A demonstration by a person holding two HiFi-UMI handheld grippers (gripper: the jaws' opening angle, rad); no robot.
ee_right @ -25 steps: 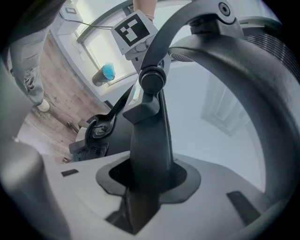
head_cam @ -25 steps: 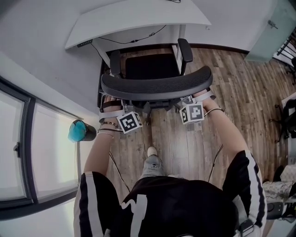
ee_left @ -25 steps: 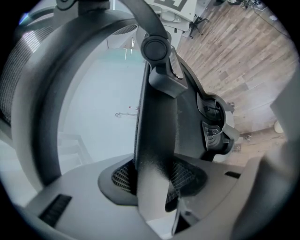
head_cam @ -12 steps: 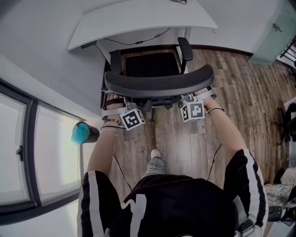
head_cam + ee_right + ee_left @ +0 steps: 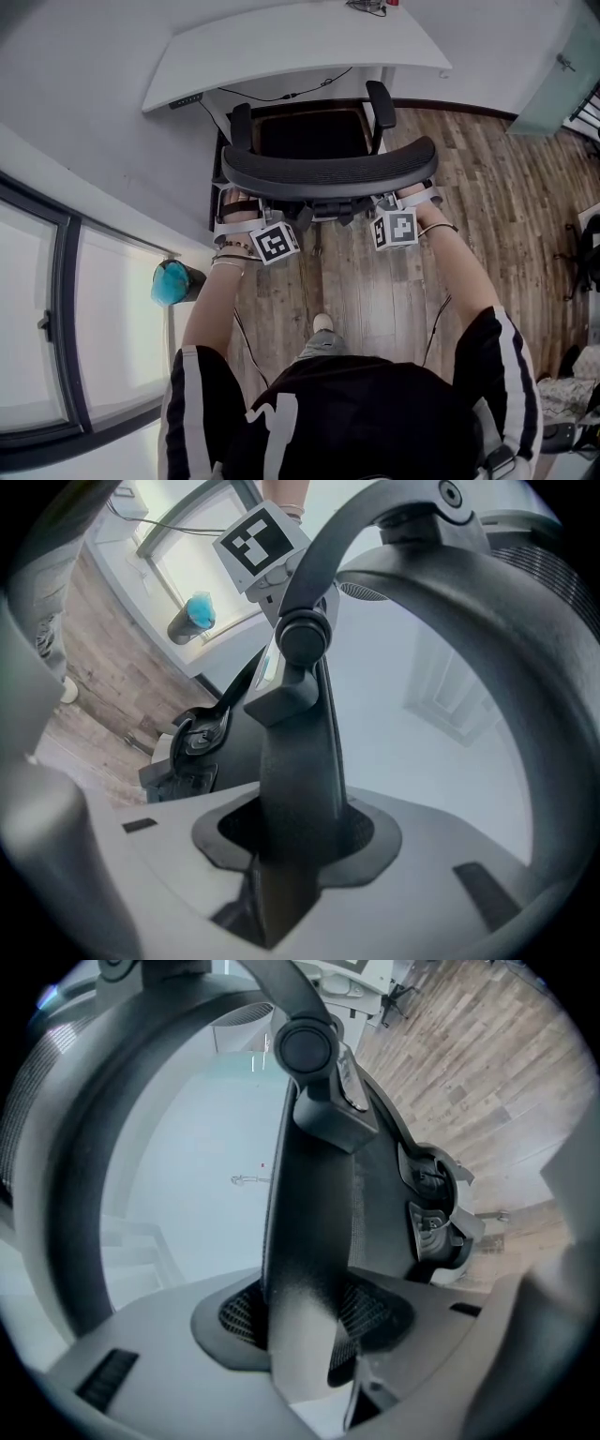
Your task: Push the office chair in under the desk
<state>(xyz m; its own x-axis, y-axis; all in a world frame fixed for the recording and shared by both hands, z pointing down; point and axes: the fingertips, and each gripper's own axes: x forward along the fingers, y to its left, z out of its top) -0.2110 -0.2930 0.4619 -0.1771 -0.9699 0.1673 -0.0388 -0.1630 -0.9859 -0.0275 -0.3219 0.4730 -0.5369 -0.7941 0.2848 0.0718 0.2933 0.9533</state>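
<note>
Gripping the office chair [image 5: 314, 136] from behind, both claws are clamping onto its back frame. The left claw [image 5: 302, 1330] is standing partly open, its pads pressing on a dark strut [image 5: 309, 1222] that is running up between the jaws to a round knob. The right claw [image 5: 286, 850] is holding the matching strut [image 5: 298, 761] on the other side in the same way, jaws about as far apart.

Seen from the head view, the two marker cubes are sitting just under the curved black backrest [image 5: 328, 173], one at 7 o'clock of it and one at 5 o'clock. The chair is standing at 12 o'clock from the person, facing the white tabletop [image 5: 281, 42]. The front tips of its armrests [image 5: 379, 98] are reaching the tabletop's near edge, while the backrest is sitting out over the wooden floor [image 5: 375, 300]. A black cable [image 5: 291, 94] is hanging under the tabletop at 12 o'clock of the seat. A teal-topped dark cylinder [image 5: 172, 283] is lying by the window [image 5: 103, 319], at 9 o'clock of the person's left forearm, and one shoe [image 5: 322, 323] is showing at 6 o'clock of the chair
</note>
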